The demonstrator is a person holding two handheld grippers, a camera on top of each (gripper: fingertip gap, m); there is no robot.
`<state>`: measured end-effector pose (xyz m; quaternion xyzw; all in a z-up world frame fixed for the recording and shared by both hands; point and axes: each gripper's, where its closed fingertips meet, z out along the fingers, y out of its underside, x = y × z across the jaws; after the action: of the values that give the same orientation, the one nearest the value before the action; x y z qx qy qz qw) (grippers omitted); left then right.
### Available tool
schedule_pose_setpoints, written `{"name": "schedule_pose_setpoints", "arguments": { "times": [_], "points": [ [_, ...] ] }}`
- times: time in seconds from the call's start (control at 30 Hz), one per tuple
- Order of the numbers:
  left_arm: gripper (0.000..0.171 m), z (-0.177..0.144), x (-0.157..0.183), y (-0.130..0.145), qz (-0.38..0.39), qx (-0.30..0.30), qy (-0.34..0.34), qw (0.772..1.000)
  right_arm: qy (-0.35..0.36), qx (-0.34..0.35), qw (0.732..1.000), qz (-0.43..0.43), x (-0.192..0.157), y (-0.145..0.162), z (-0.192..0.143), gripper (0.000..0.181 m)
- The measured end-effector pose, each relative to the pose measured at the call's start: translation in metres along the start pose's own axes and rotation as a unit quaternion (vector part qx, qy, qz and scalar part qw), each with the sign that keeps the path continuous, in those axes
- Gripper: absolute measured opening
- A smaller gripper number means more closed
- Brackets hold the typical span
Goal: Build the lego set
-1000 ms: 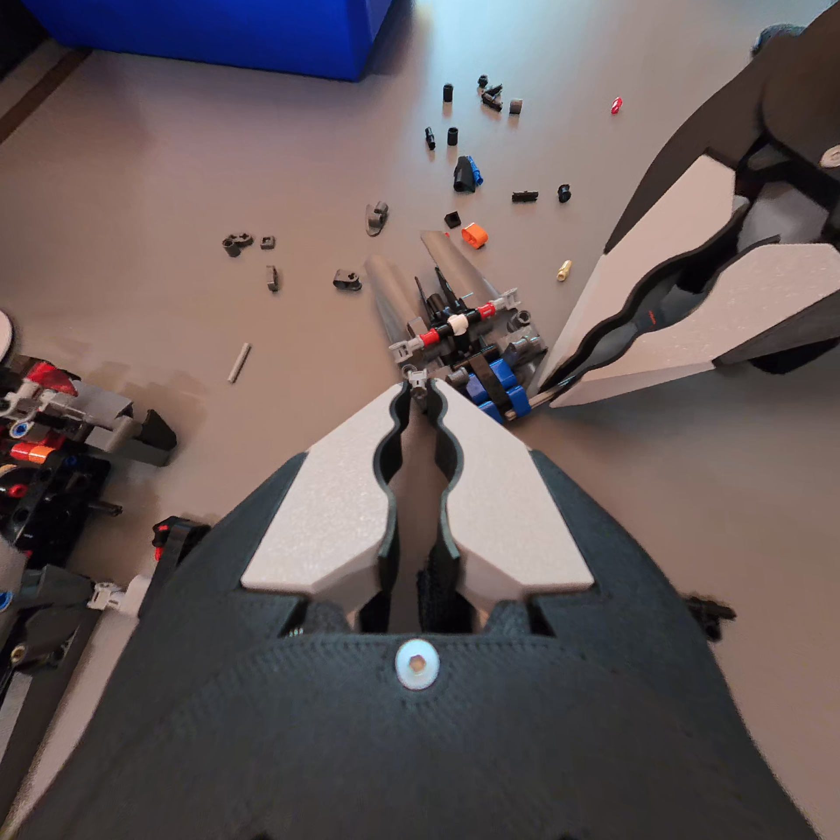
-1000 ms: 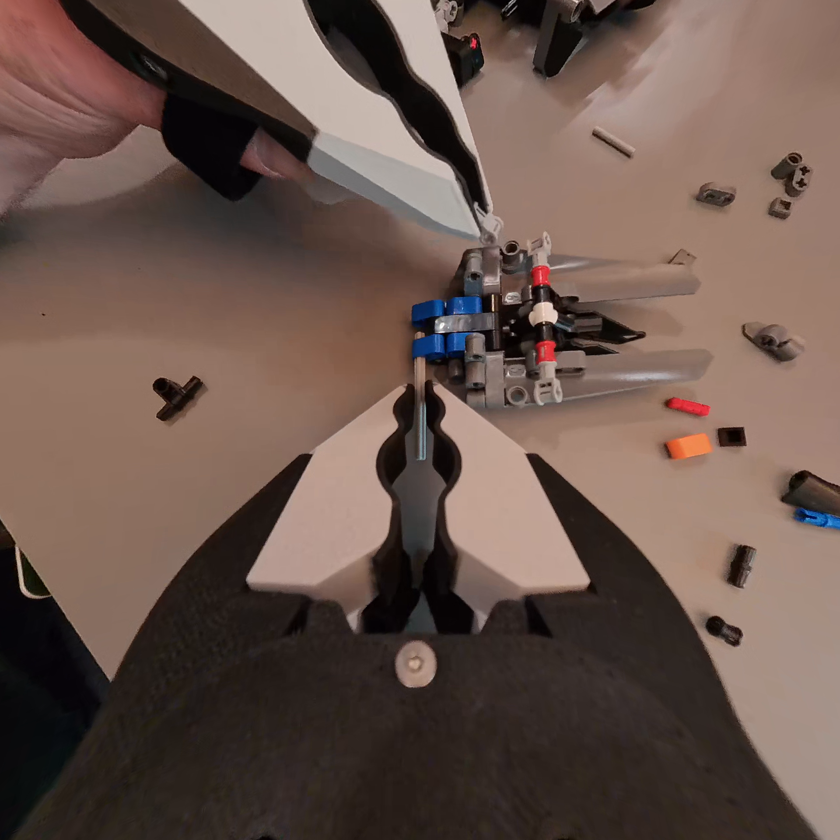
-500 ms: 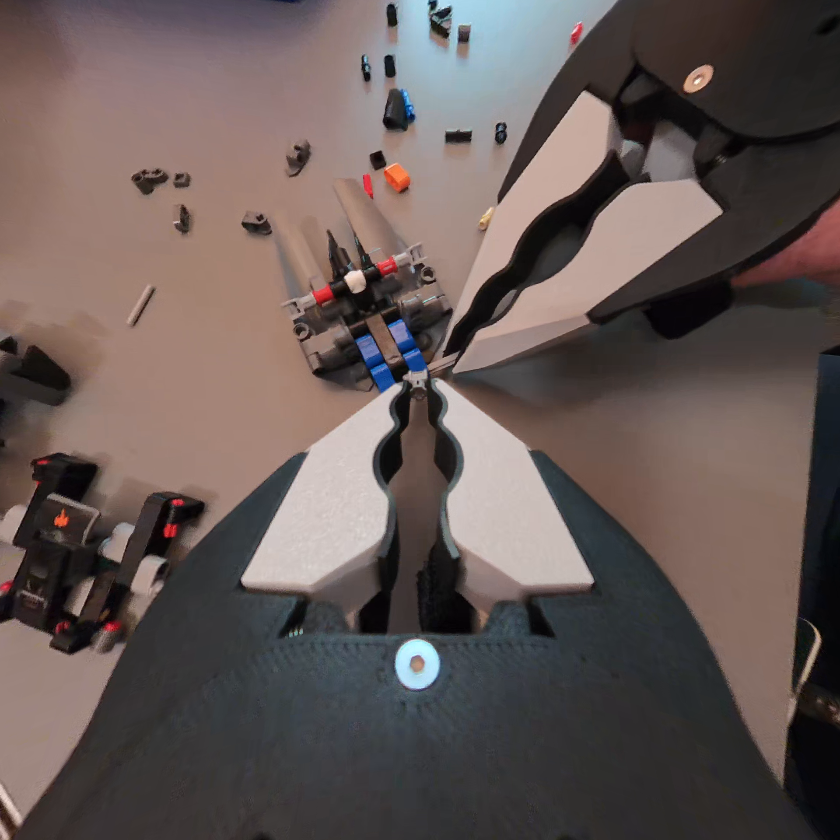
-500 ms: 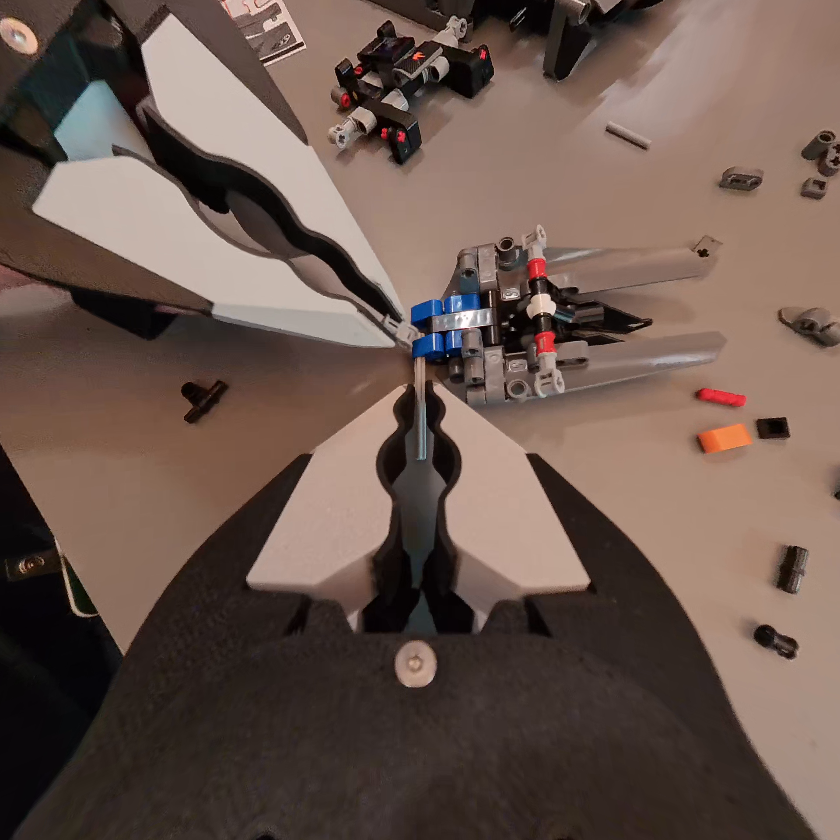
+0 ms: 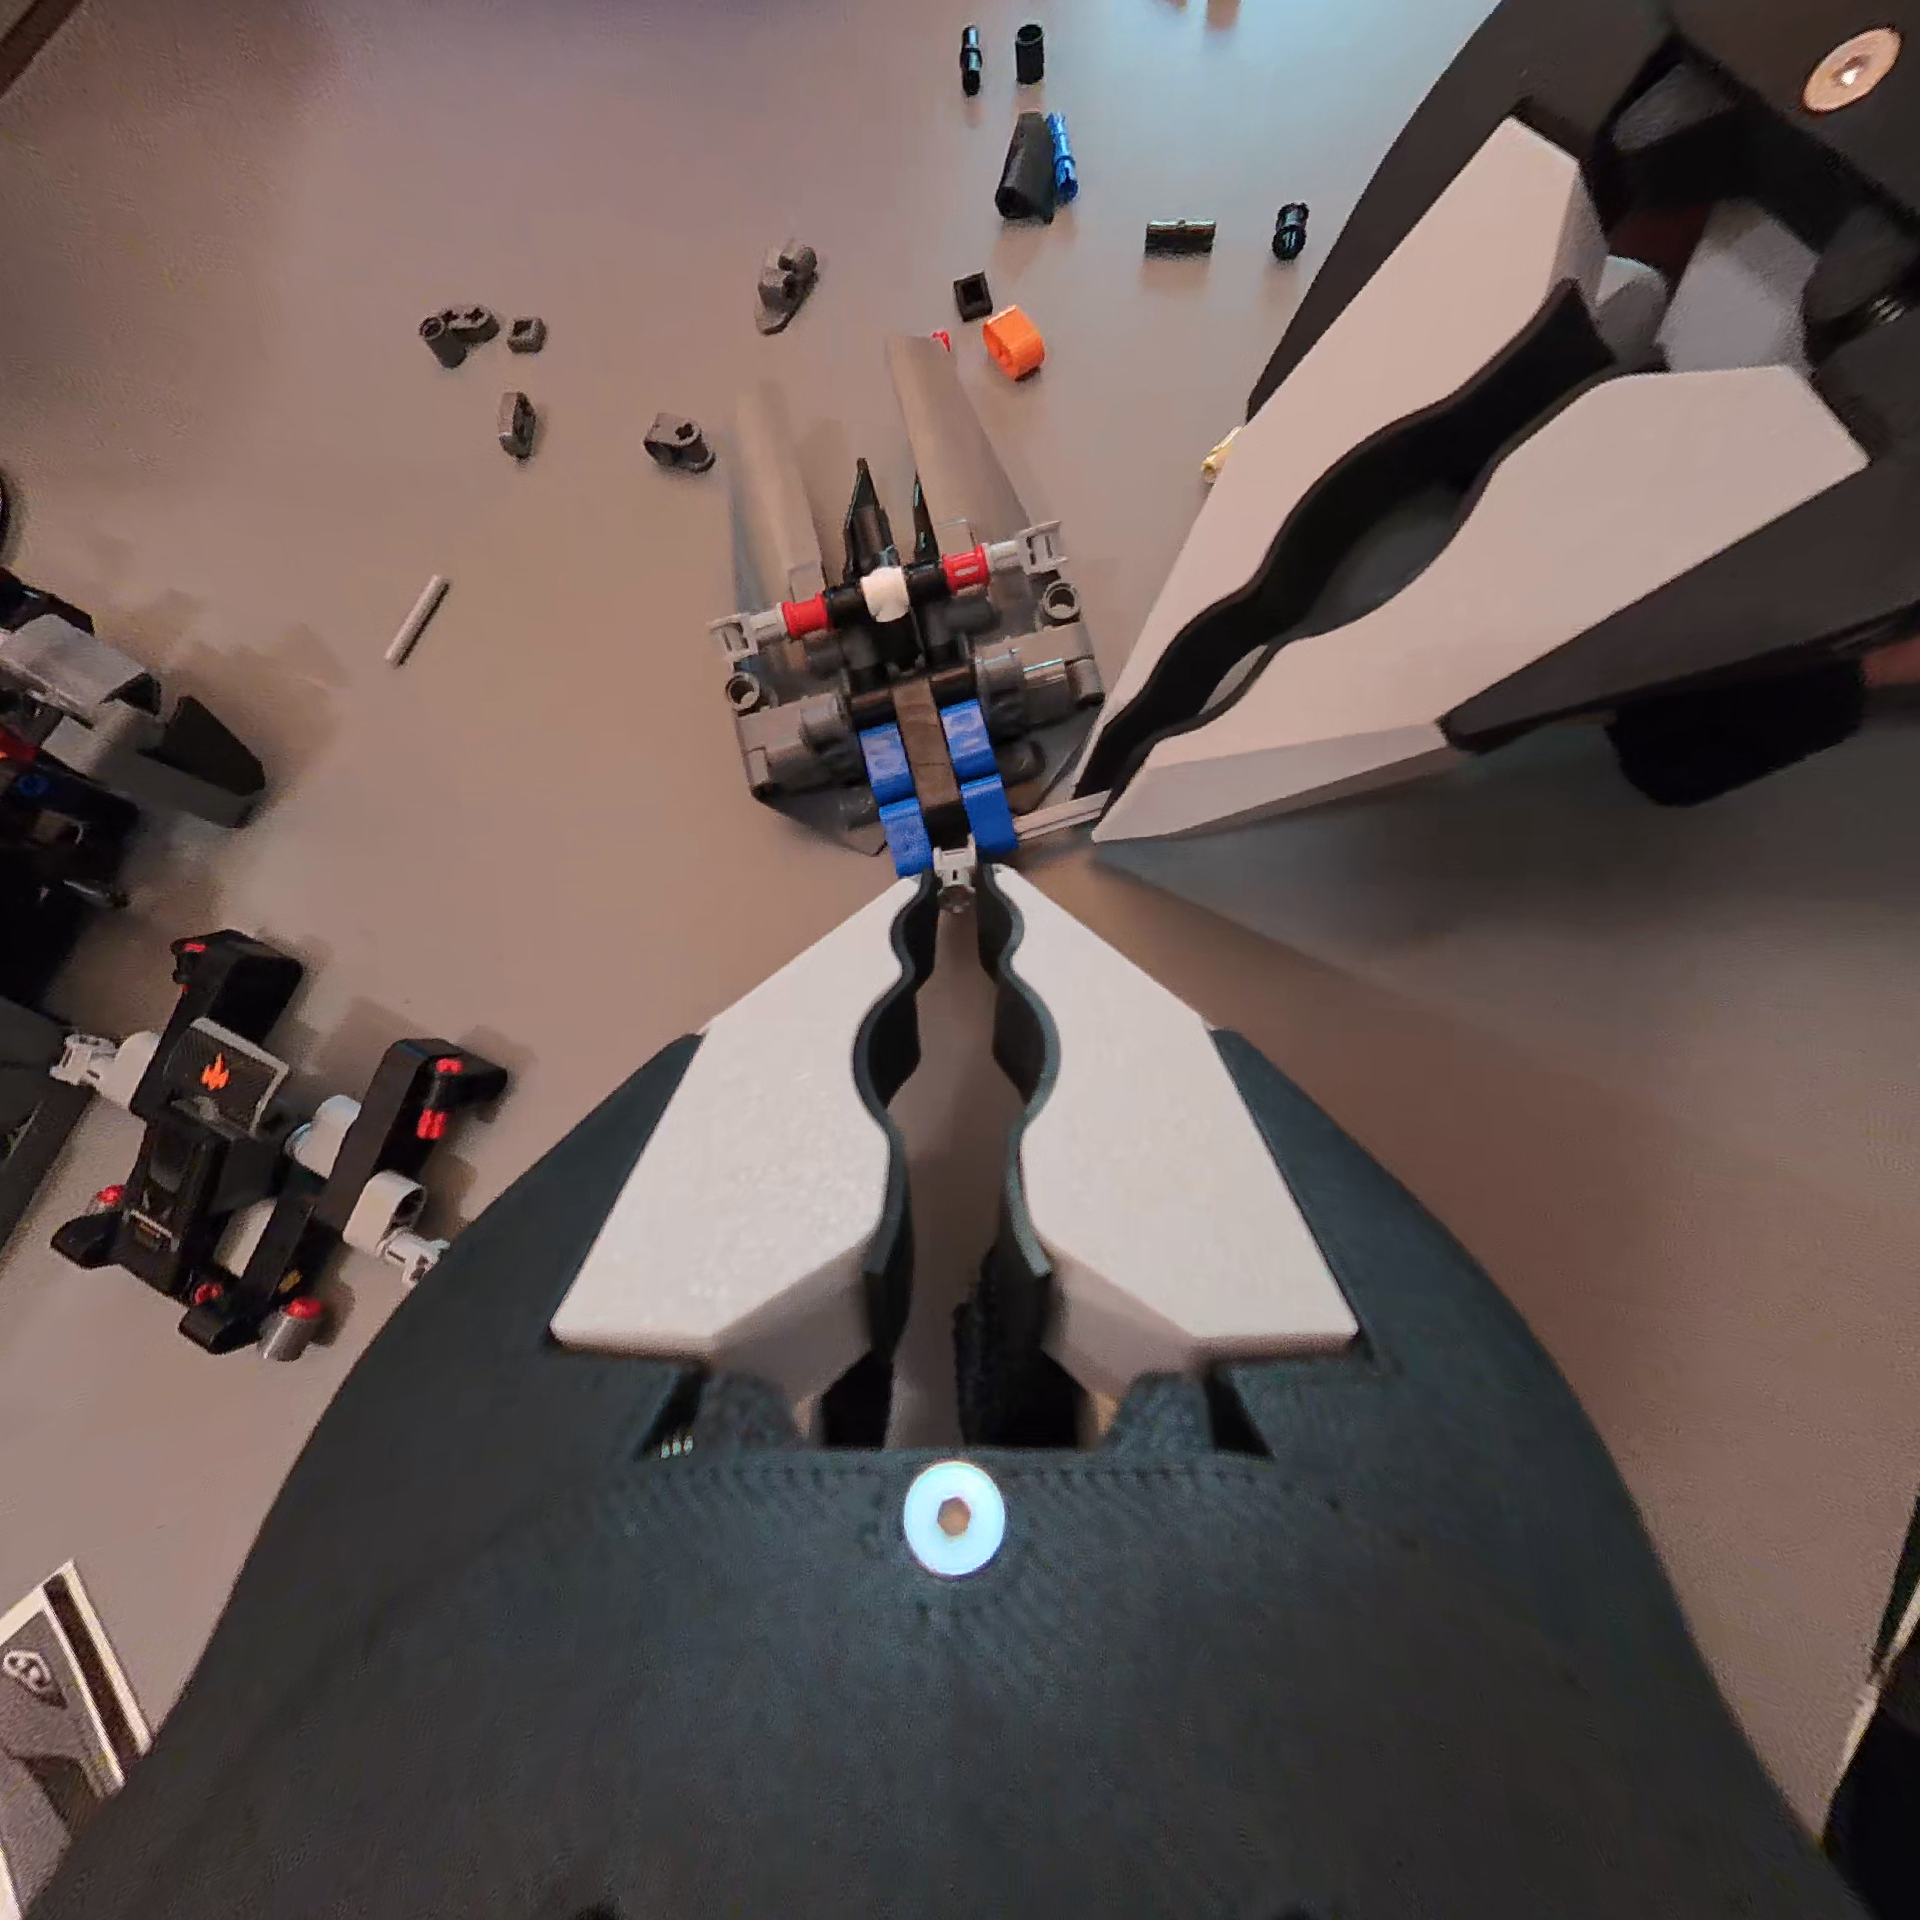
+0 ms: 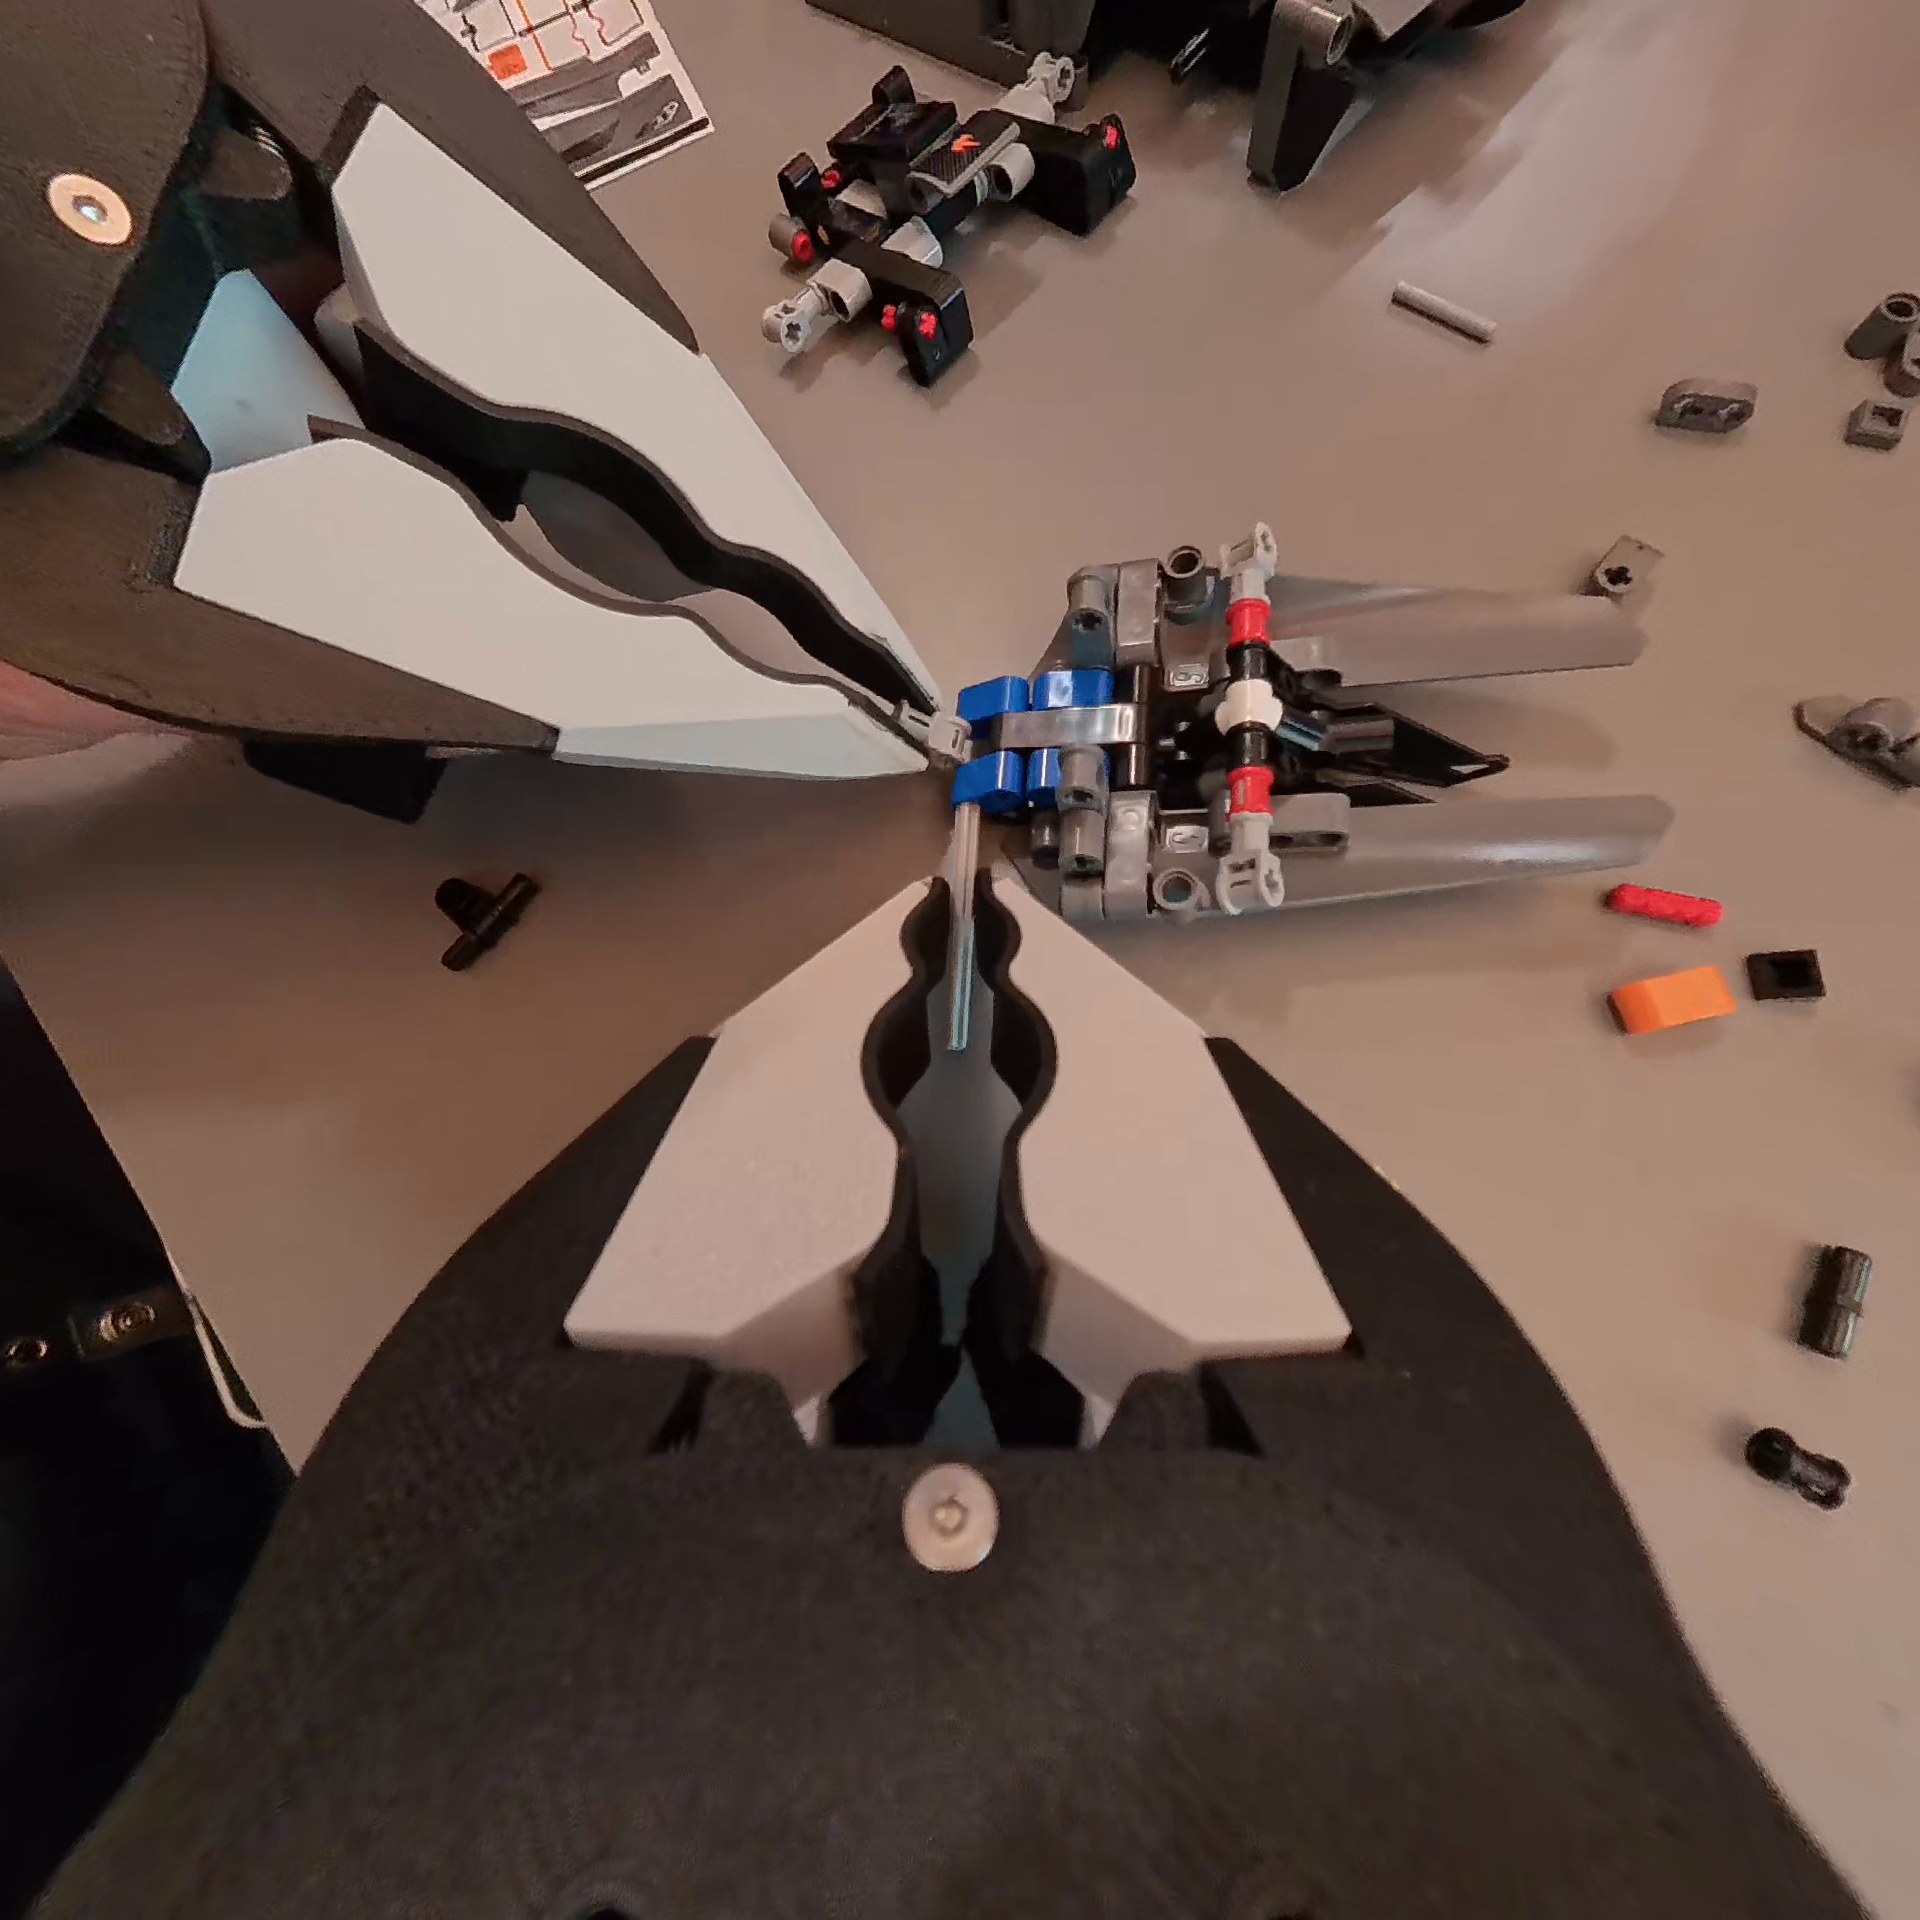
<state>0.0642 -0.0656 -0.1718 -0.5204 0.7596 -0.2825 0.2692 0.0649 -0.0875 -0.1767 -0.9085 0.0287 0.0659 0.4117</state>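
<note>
A grey, black and blue lego sub-assembly (image 5: 904,665) with two long grey panels lies flat on the grey table; it also shows in the right wrist view (image 6: 1247,748). My left gripper (image 5: 956,883) is shut on a small light grey connector (image 5: 956,868), held at the rear blue pieces (image 5: 904,790). My right gripper (image 6: 961,883) is shut on a thin grey axle (image 6: 961,935) whose tip is at the lower blue piece (image 6: 997,779). The left gripper's tip shows in the right wrist view (image 6: 935,732), the right gripper's in the left wrist view (image 5: 1091,821).
A black sub-assembly with red pins (image 5: 239,1164) (image 6: 935,229) lies to the left. Loose pieces are scattered: an orange piece (image 6: 1668,997), a red pin (image 6: 1662,904), a black T-connector (image 6: 483,914), a grey axle (image 5: 416,620), several dark grey connectors (image 5: 675,442). An instruction sheet (image 6: 582,83) lies beyond. The black T-connector (image 6: 483,914) is about equally far from each gripper, around 10 cm.
My left gripper has swung from the assembly's side round to its rear blue end, carrying the connector. The right gripper has kept the axle at the blue piece.
</note>
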Motion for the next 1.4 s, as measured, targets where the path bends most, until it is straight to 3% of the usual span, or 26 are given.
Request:
{"name": "schedule_pose_setpoints", "arguments": {
  "times": [0.27,0.67,1.4],
  "points": [
    [0.005,0.0016,-0.0004,-0.0016,-0.022,0.002,-0.006,1.0,-0.007,-0.002,1.0,0.002,-0.0007,0.0006,-0.0002,0.002],
    [0.005,0.0027,-0.0018,-0.0001,0.003,-0.05,-0.013,0.999,-0.006,-0.002,1.0,-0.007,-0.0003,-0.0002,0.001,0.002],
    [0.005,0.008,-0.0073,0.0007,-0.023,-0.023,-0.018,0.999,-0.012,-0.014,1.0,0.008,0.003,-0.0014,0.0072,0.002]
  ]
}}
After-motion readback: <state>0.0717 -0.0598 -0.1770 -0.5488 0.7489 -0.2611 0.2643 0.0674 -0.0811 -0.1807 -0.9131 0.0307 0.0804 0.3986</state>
